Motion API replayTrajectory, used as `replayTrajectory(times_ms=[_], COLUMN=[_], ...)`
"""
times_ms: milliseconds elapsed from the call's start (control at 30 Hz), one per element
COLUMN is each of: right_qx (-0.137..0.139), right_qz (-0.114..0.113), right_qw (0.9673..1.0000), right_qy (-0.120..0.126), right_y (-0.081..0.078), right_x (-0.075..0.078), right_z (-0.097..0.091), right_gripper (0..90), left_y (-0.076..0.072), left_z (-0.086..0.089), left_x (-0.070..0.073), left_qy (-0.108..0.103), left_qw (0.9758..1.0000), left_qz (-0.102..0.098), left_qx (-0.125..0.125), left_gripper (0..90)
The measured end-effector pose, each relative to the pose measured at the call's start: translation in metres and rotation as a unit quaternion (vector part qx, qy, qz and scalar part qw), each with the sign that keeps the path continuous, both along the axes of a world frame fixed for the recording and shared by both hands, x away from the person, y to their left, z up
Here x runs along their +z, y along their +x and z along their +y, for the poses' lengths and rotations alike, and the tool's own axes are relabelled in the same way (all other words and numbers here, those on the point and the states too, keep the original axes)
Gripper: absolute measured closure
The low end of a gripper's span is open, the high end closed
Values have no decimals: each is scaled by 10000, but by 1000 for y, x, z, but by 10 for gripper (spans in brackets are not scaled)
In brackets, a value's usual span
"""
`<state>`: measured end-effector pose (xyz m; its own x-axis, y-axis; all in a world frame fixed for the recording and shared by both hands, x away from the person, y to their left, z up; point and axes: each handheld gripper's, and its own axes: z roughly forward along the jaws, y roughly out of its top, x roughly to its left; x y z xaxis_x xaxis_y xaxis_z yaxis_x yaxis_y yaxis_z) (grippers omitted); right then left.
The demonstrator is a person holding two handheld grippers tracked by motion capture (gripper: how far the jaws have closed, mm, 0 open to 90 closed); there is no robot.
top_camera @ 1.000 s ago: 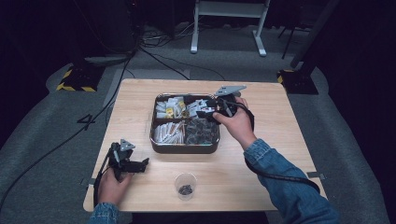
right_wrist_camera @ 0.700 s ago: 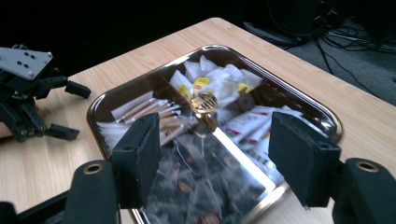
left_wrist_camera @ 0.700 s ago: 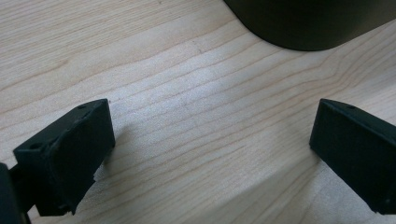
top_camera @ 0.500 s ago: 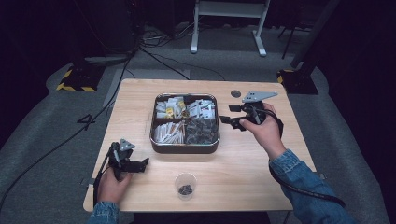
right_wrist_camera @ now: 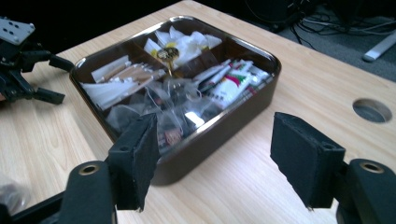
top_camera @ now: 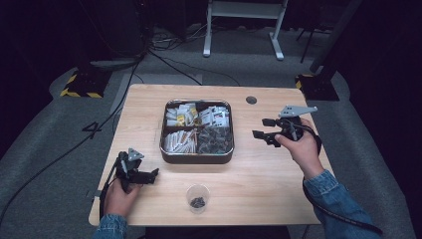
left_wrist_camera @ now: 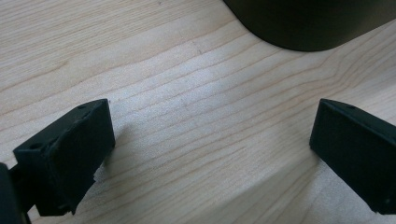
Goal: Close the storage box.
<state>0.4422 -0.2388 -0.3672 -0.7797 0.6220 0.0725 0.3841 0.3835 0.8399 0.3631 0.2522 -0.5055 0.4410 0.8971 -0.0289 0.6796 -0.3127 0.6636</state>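
Note:
A dark metal tray (top_camera: 196, 159) with several compartments of sachets and wrapped packets sits mid-table. My right gripper (top_camera: 262, 128) hovers just to its right, jaws open and empty, pointing at the tray. In the right gripper view the open right gripper (right_wrist_camera: 217, 156) frames the tray's near wall (right_wrist_camera: 261, 95). My left gripper (top_camera: 151, 176) rests low near the table's front left, open and empty. The left gripper view has the left gripper (left_wrist_camera: 210, 135) spread over bare wood, with the tray's dark corner (left_wrist_camera: 303, 23) ahead.
A small clear cup (top_camera: 198, 198) holding dark bits stands near the front edge, between the hands. A round cable hole (top_camera: 251, 99) lies behind the right gripper. Cables and stand legs cover the floor beyond the wooden table (top_camera: 149, 104).
My right gripper has pulled back from over the tray's right side to the bare wood right of it, with nothing between its open jaws. The left gripper has stayed put.

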Motion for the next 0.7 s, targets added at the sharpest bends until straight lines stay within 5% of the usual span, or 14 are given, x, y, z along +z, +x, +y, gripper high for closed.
replayTrajectory(times_ms=[200,300,367,700], right_qx=[-13,-166,-231,-546], right_qz=[107,147,135,274], right_qw=[9999,9996,9996,9978], right_qy=[-10,184,-62,-265], right_y=[-6,-5,-4,-6], right_x=[-13,-19,-21,-42], right_z=[-24,-33,-37,-59], right_gripper=[312,315,315,310], left_y=[0,0,0,0], left_z=[0,0,0,0], left_x=[0,0,0,0], left_qy=[-2,10,4,3], left_qw=[10000,10000,10000,10000], left_qz=[1,-25,-15,-7], left_qx=[1,7,7,-2], left_gripper=[3,4,3,3])
